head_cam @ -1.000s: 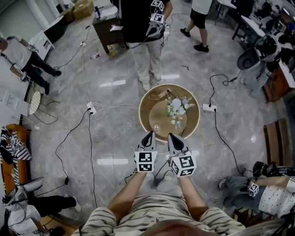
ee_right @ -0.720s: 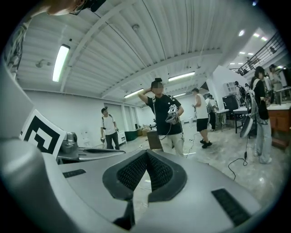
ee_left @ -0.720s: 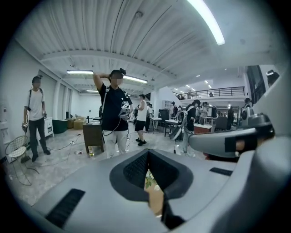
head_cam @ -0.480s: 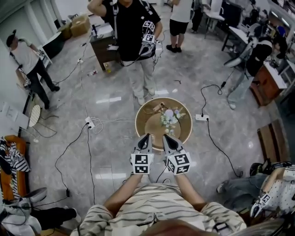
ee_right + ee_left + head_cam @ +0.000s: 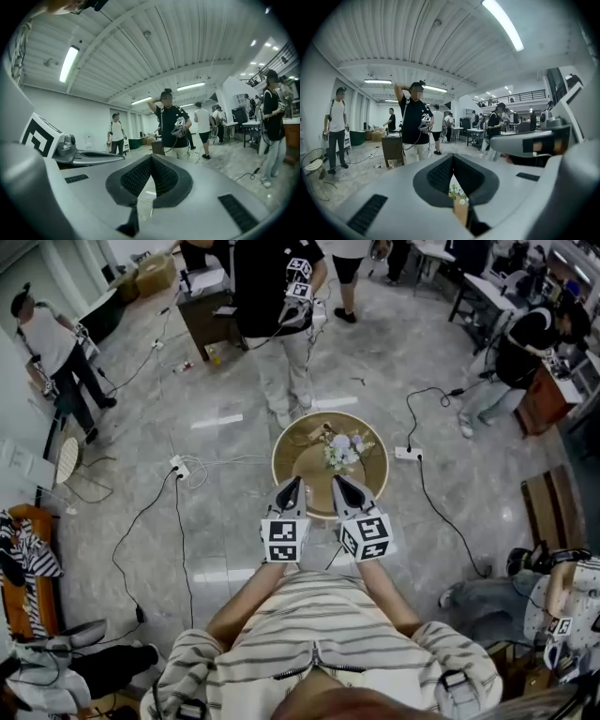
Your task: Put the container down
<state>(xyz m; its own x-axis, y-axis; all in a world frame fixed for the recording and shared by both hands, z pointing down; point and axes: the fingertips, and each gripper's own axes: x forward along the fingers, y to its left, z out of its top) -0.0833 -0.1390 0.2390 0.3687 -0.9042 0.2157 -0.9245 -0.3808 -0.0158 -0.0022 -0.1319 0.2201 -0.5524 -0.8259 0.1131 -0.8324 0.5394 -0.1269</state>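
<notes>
A round wooden table stands on the marble floor ahead of me, with a bunch of pale flowers on it. No container shows clearly in any view. My left gripper and right gripper hang side by side over the table's near rim, both shut and empty. In the left gripper view the jaws meet at their tips, and the flowers show through the gap below. In the right gripper view the jaws are likewise closed with nothing between them.
A person in a black shirt stands just beyond the table holding grippers. Cables and power strips lie on the floor at both sides. A dark desk stands far left, a wooden bench at right, and other people sit nearby.
The head view has pulled back, showing more of my striped shirt. Both grippers have shifted up in the picture toward the table's near rim and stayed shut.
</notes>
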